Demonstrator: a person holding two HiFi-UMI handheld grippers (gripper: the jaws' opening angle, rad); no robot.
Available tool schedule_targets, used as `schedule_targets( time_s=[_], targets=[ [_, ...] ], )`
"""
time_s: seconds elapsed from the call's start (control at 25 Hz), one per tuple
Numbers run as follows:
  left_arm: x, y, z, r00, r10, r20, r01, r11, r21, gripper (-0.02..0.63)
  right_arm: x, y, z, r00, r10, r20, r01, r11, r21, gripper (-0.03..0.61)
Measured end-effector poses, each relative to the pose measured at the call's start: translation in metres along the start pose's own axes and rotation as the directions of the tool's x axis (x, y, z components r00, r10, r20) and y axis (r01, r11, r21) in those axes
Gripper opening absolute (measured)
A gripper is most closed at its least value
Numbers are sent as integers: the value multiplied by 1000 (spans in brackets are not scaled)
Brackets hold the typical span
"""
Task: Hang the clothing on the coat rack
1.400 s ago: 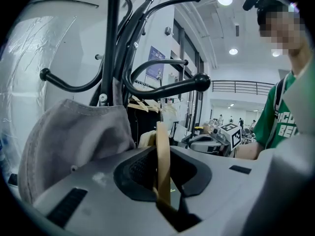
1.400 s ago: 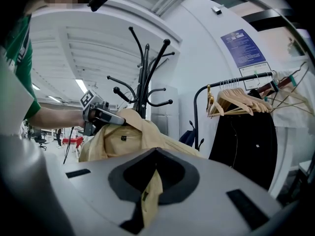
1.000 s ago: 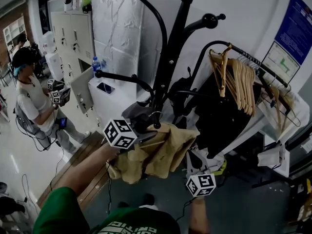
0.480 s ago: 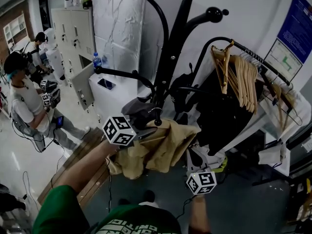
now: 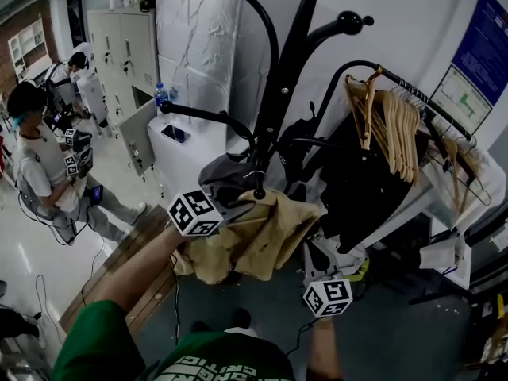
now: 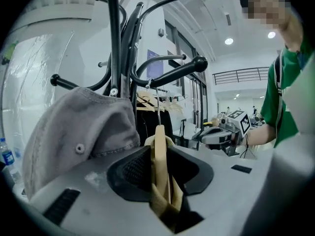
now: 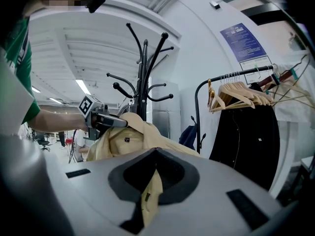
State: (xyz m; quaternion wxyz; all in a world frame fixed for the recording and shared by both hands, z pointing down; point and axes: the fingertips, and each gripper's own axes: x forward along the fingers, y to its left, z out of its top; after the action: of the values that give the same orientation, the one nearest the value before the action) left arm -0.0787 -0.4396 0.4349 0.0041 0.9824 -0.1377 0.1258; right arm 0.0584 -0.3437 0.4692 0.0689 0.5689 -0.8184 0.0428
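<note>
The right tool (image 7: 150, 198), nearest the operator, is clamped on a fold of the beige shirt (image 5: 254, 244) at its lower edge, holding the fabric clear. The left tool (image 6: 160, 178) is closed on the neck of the wooden hanger (image 6: 160, 149) that carries the shirt, with collar fabric pinched in alongside it.

Change over the last second: the left tool has risen slightly and moved in towards the coat rack (image 5: 282, 78). The shirt has travelled with it. The right tool has held its position.

The wire hook (image 6: 157, 102) now stands upright directly below a black rack arm (image 6: 172, 75) that ends in a round knob. The hook tip meets the arm's underside. Neither view shows whether it is seated over the arm.

Assessment: the task is at the hooking step and the shirt is still supported by both tools. The probable requirement is to lift the hook over the arm, inboard of the knob, before either tool opens.

A grey cap (image 6: 78, 136) occupies the adjacent arm, just beside the hanger. It may snag.

Beyond the rack stands a clothes rail (image 5: 389, 117) with spare wooden hangers and a black garment (image 5: 357, 181). At far left a person (image 5: 40, 157) has shifted towards the frame edge
</note>
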Motion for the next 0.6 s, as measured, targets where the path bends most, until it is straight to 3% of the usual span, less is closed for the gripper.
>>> schedule_targets(
  time_s=[0.32,0.6],
  targets=[
    [-29,11,0,995,97,2,-97,995,18,92,-9,8,-1,1000,4,4,-4,1000,-5,8],
    [-81,16,-9,979,201,45,-198,978,-57,92,-12,23,-4,1000,24,-1,-24,1000,-8,8]
  ],
)
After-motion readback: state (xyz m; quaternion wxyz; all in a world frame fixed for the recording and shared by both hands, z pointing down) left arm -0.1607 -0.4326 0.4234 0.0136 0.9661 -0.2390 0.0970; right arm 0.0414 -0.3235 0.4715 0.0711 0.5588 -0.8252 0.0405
